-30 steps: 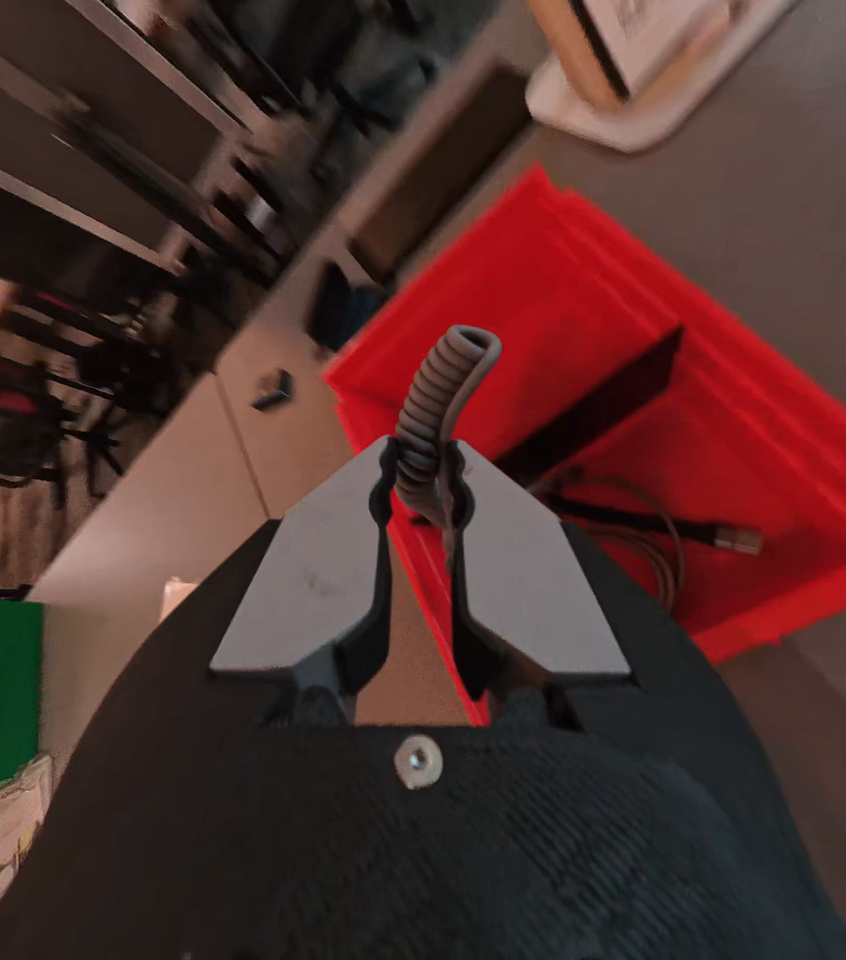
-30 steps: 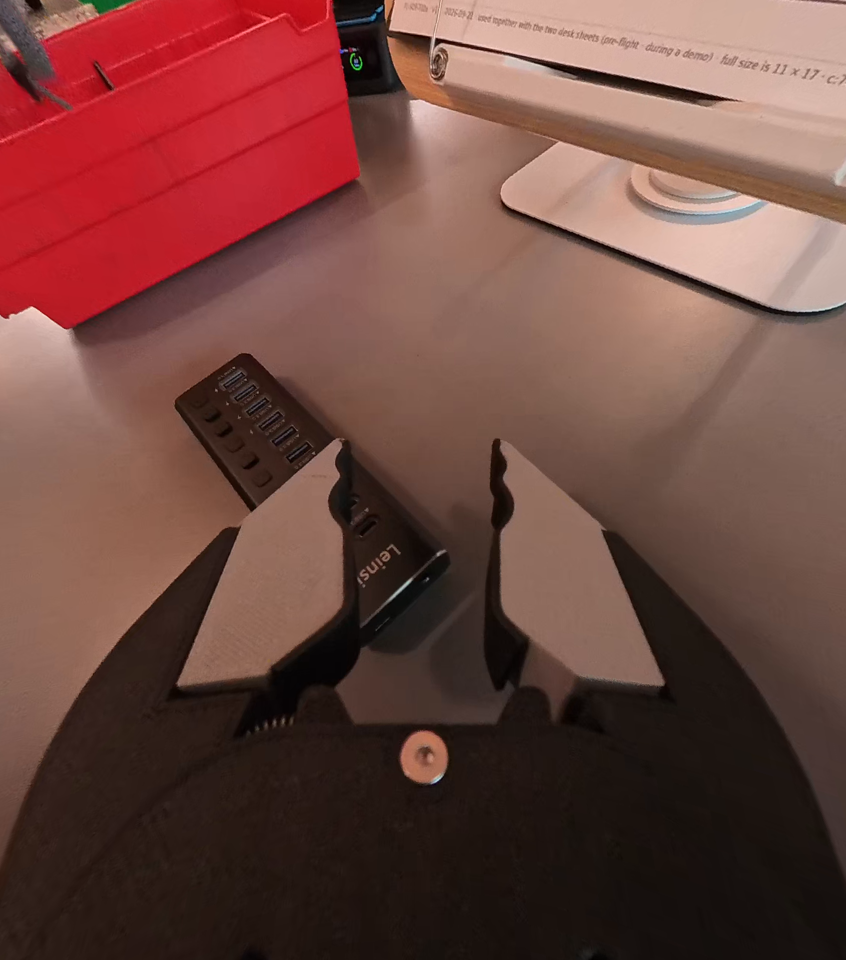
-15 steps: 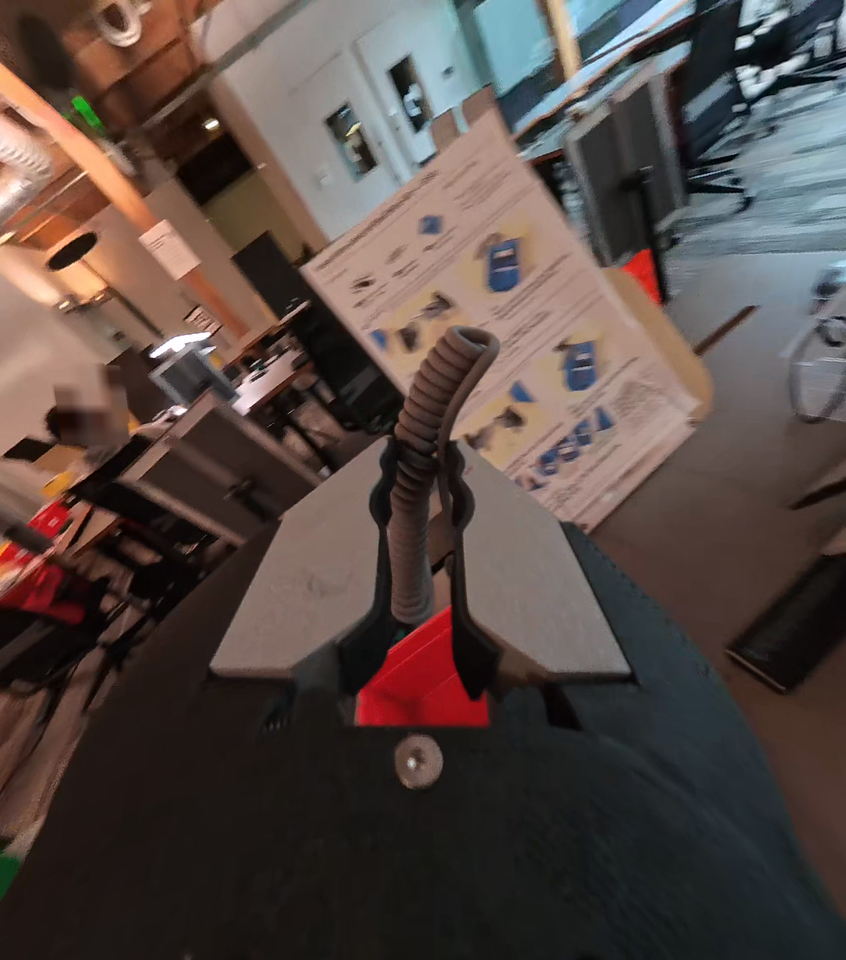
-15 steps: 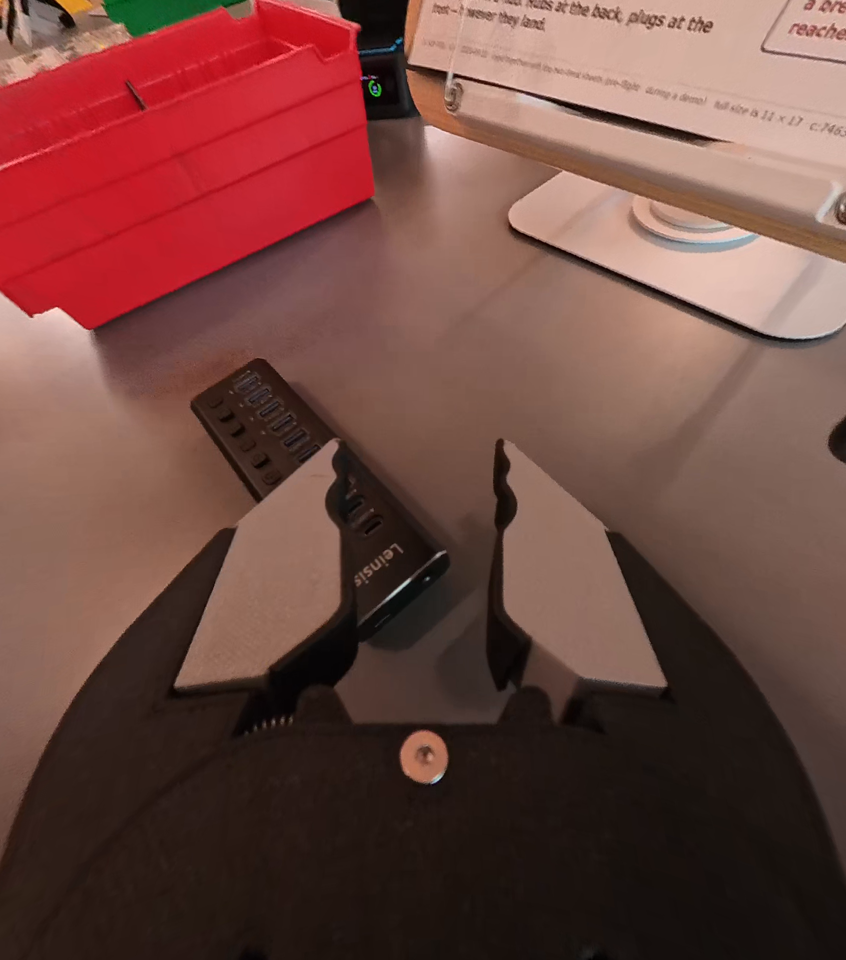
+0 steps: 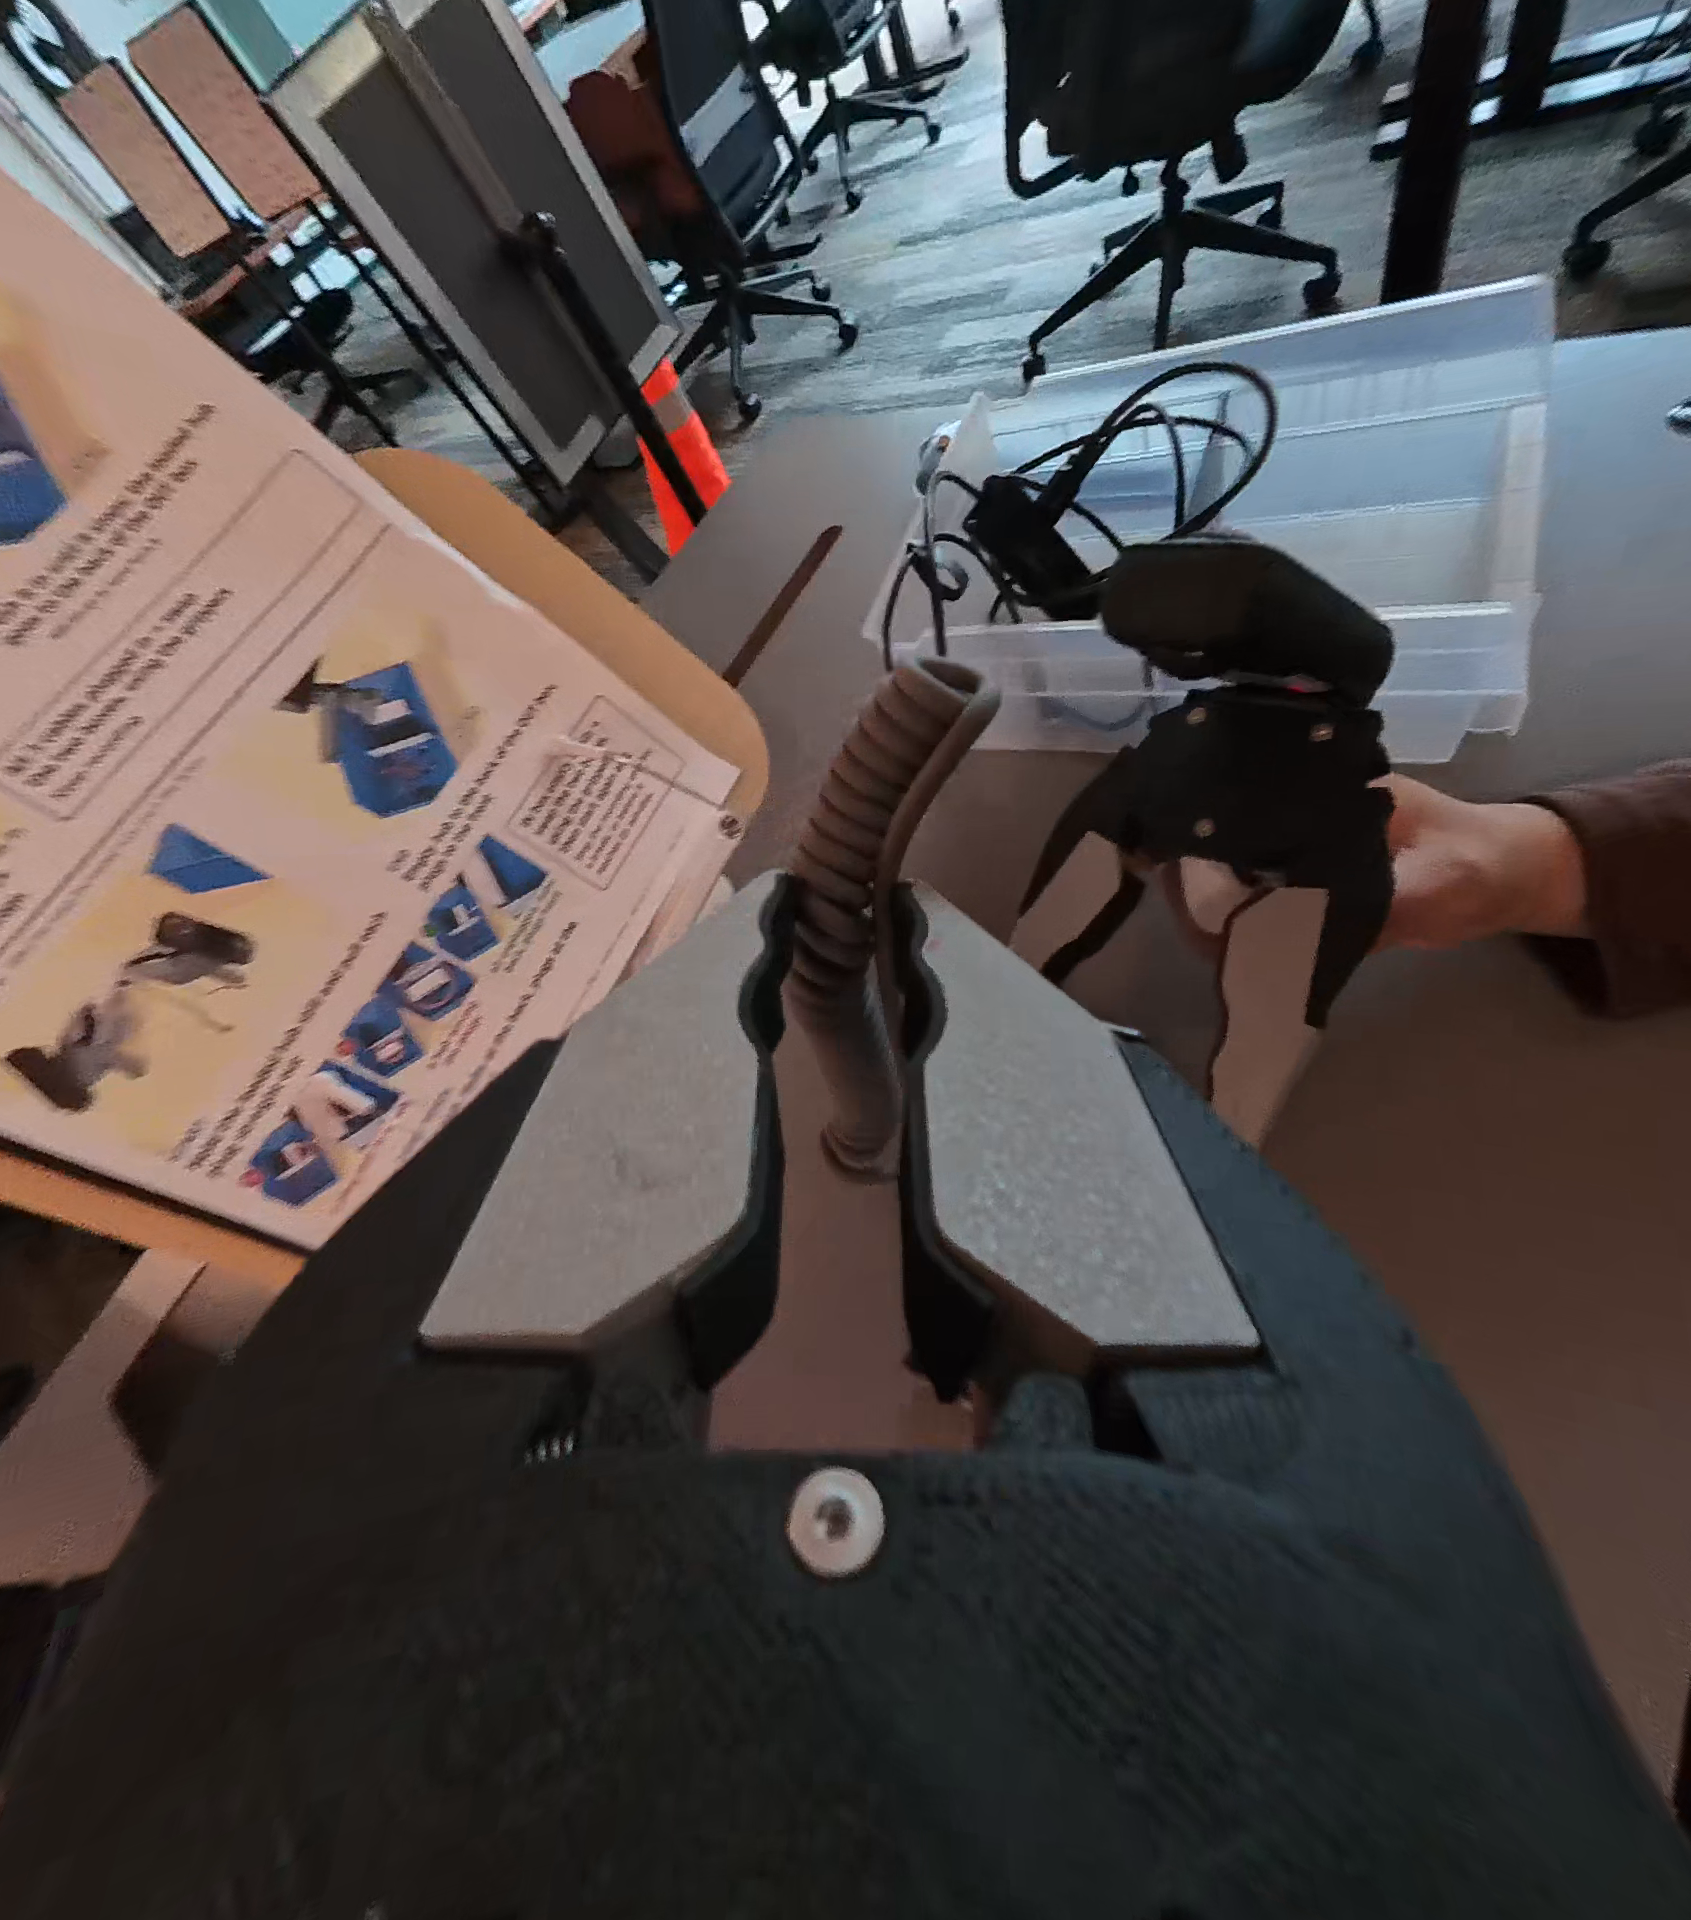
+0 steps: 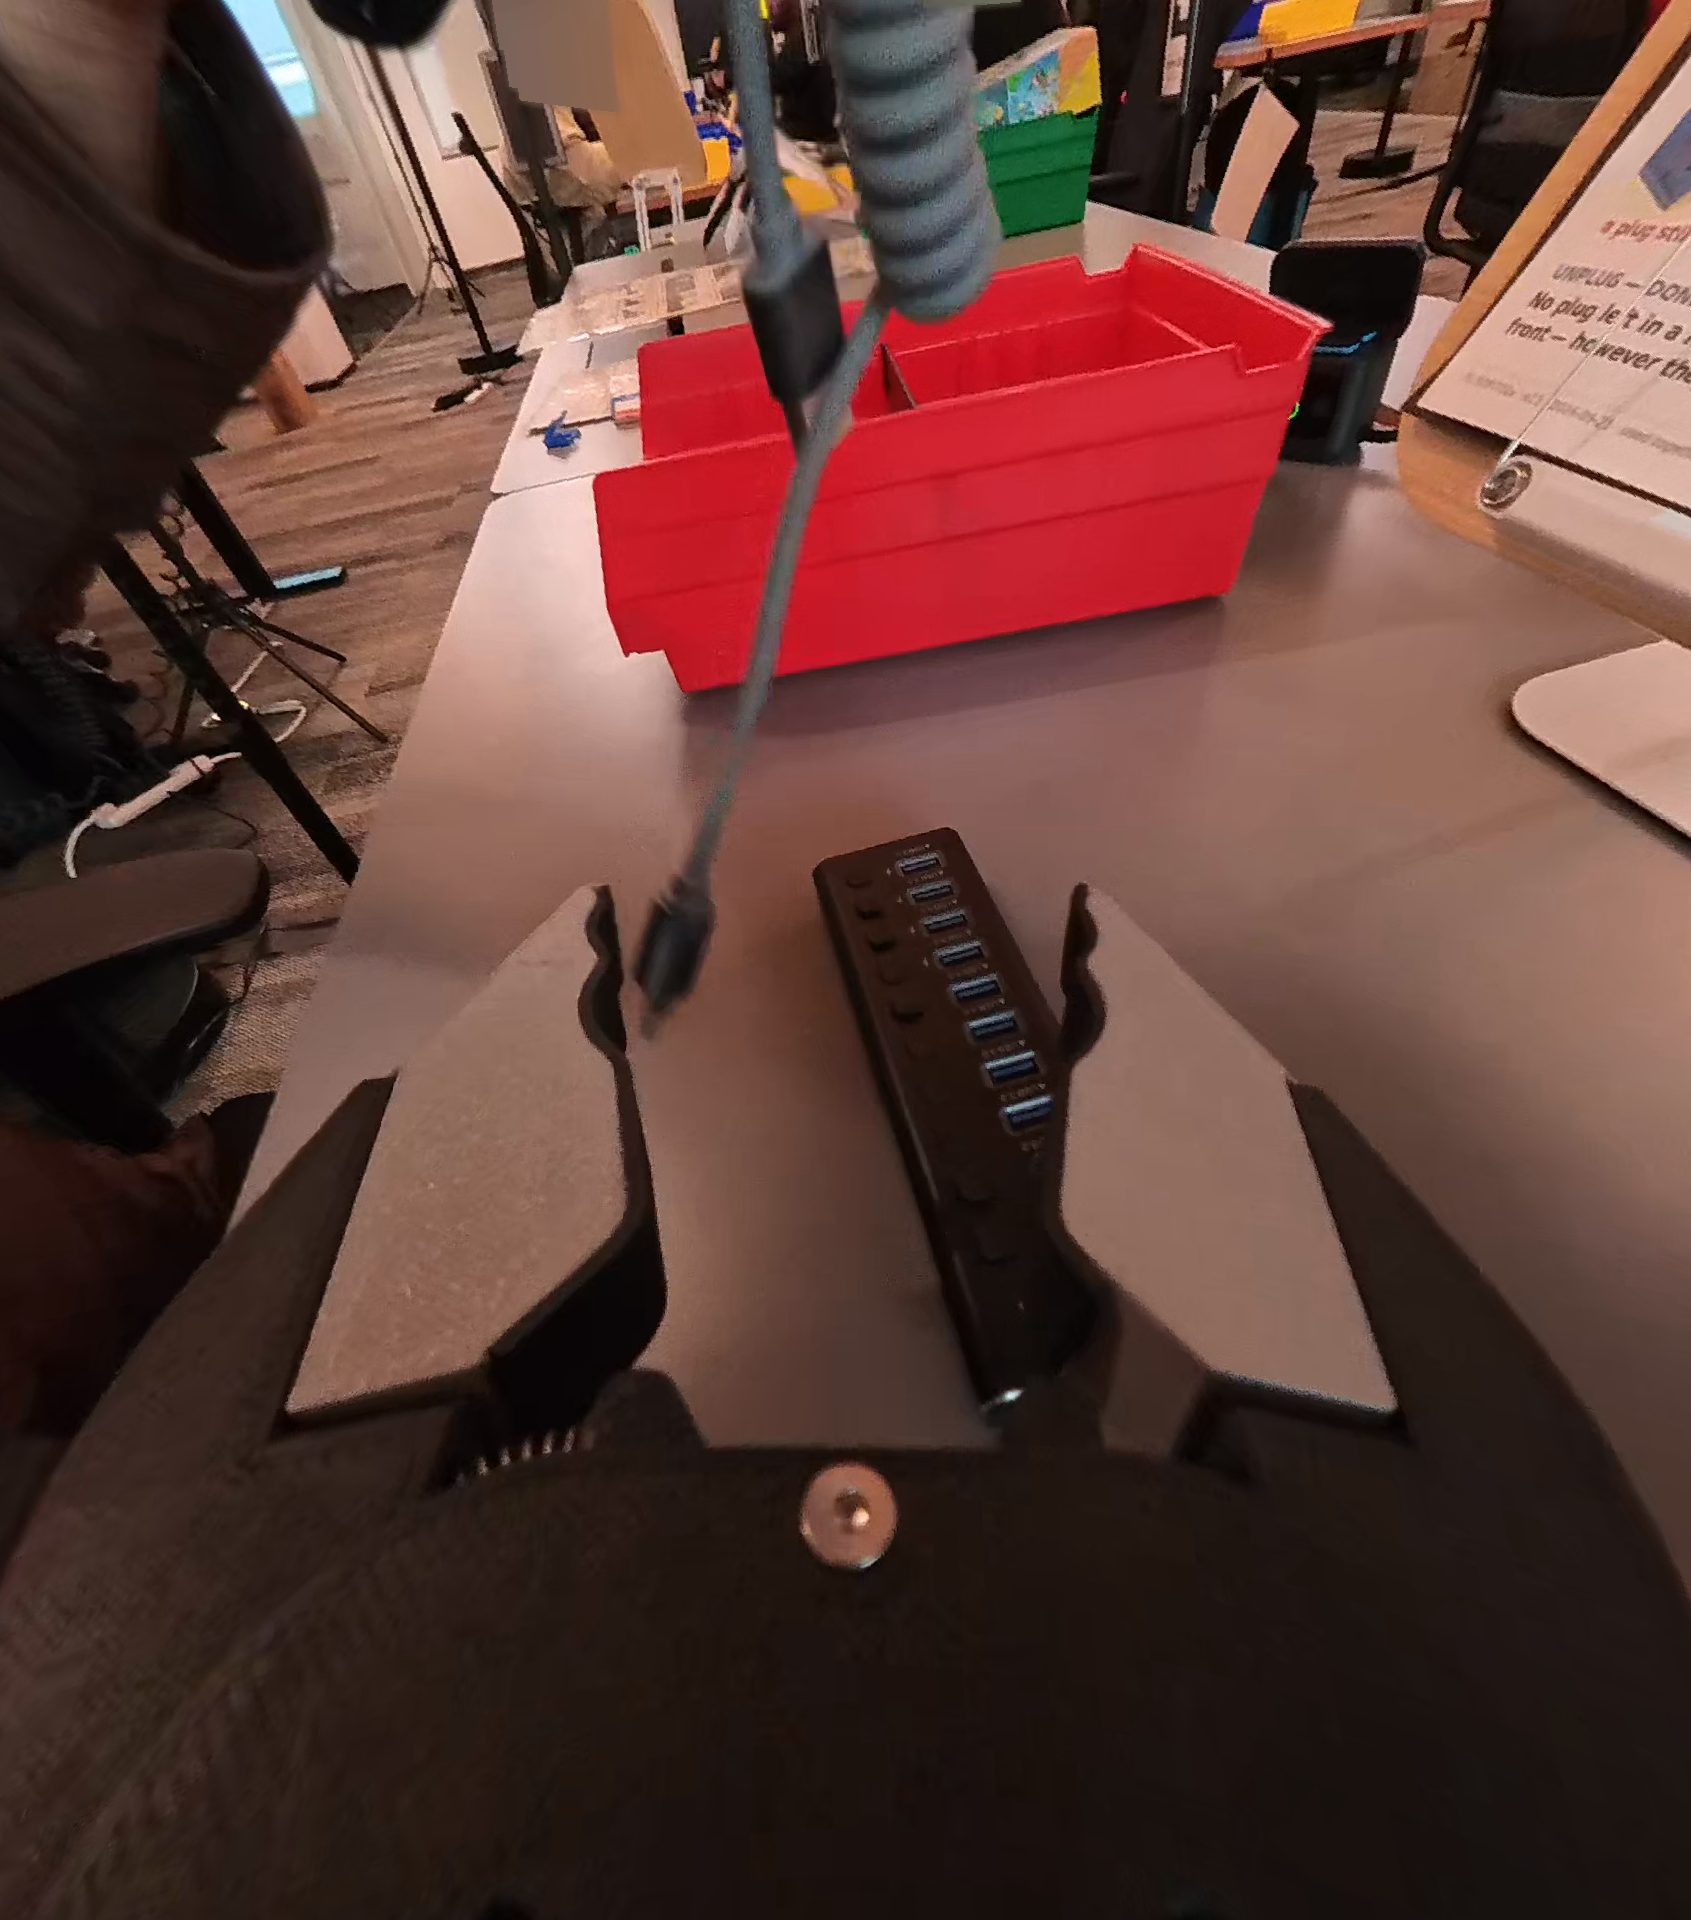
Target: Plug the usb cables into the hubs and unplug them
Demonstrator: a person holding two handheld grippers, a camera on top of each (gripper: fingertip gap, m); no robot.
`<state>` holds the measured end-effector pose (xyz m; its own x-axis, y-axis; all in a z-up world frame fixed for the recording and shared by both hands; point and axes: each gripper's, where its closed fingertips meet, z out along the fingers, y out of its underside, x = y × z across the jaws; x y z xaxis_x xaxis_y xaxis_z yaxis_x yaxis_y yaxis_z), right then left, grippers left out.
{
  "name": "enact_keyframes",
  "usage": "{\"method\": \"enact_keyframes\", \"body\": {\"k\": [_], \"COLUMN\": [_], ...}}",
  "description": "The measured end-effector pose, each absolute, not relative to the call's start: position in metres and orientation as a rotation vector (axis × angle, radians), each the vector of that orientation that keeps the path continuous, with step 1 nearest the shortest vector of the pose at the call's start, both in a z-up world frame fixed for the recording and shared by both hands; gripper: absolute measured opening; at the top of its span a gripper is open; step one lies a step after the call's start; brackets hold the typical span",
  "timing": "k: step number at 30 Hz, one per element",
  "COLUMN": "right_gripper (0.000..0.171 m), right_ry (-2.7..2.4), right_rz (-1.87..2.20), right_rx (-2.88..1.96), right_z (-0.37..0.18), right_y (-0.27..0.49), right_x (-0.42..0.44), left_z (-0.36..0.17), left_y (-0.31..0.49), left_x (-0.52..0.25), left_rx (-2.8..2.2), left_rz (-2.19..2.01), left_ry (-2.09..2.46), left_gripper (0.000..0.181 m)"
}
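Observation:
My left gripper [image 5: 841,940] is shut on a grey coiled USB cable [image 5: 872,800] and holds it in the air. In the right wrist view the coil [image 6: 914,156] hangs from above, and its straight tail ends in a dark plug [image 6: 673,961] dangling just above the table by my left fingertip. A second dark plug [image 6: 799,312] hangs higher up. My right gripper [image 6: 841,935] is open and low over the table. The black USB hub [image 6: 955,1029] with blue ports lies lengthwise between its fingers, close to the right one. The right gripper [image 5: 1236,810] also shows in the left wrist view.
A red bin [image 6: 945,520] stands behind the hub. A printed sign on a white stand [image 6: 1651,748] is at the right, and it also shows in the left wrist view [image 5: 249,779]. A clear bin [image 5: 1423,488] holds tangled black cables. A person's hand [image 5: 1475,862] holds the right gripper. The table edge [image 6: 425,727] is at the left. There is about 15 cm between the tips of the two grippers.
My left gripper swung away from the red bin with the coiled cable, which now dangles by the hub. My right gripper turned so the hub lies between its fingers.

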<state>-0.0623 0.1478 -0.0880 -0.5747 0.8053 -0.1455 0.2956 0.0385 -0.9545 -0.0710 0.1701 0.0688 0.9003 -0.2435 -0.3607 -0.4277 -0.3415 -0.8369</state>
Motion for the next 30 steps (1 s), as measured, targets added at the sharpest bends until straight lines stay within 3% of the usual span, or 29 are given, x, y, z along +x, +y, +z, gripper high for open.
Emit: {"method": "enact_keyframes", "body": {"k": [6,9,11,18,21,23,30], "right_gripper": [0.09,0.056,0.046,0.045,0.071,0.076,0.06], "right_ry": [-1.916,-1.95,-1.966,-1.984,-1.874,-1.796,-1.716], "right_rz": [1.567,1.472,1.419,1.474,1.486,1.527,1.604], "right_rx": [-1.107,-1.174,-1.217,-1.22,-1.202,-1.169,-1.031], "right_z": [-0.09,-0.104,-0.114,-0.115,-0.099,-0.084,-0.052], "right_y": [0.145,0.151,0.155,0.148,0.157,0.162,0.161], "right_x": [-0.062,-0.065,-0.067,-0.067,-0.07,-0.067,-0.053], "left_z": [0.06,0.057,0.057,0.055,0.05,0.044,0.032], "left_y": [0.188,0.194,0.196,0.198,0.197,0.195,0.192], "left_x": [-0.068,-0.072,-0.072,-0.065,-0.063,-0.057,-0.022], "left_rx": [-1.935,-1.929,-1.922,-1.924,-1.934,-1.943,-1.853], "left_rz": [0.147,0.14,0.121,0.077,0.084,0.063,0.008], "left_ry": [0.49,0.474,0.47,0.492,0.525,0.578,0.897], "left_gripper": [0.017,0.017,0.017,0.017,0.017,0.017,0.017]}}
